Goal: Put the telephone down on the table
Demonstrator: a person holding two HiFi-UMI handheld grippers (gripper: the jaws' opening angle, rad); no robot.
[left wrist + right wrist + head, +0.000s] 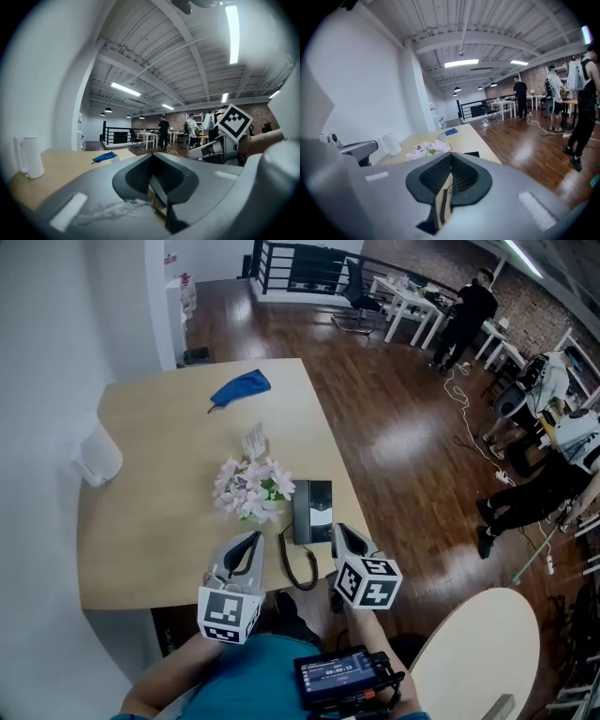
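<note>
The black telephone point(311, 512) with a pale panel lies flat on the wooden table point(159, 521), near its front right edge. Its coiled cord point(298, 570) loops off toward the table's front edge. My left gripper point(251, 540) hovers over the front edge, left of the cord, jaws together and empty. My right gripper point(338, 532) is just right of the telephone's near end, shut on nothing. In the right gripper view a corner of the telephone point(471, 153) shows past the closed right gripper point(451, 155). In the left gripper view the left gripper point(152, 157) is closed.
A bunch of pink and white flowers point(251, 488) lies left of the telephone. A blue cloth point(240, 388) is at the table's far side and a white jug point(98, 457) at its left edge. A round table point(478, 643) stands lower right. People stand across the room.
</note>
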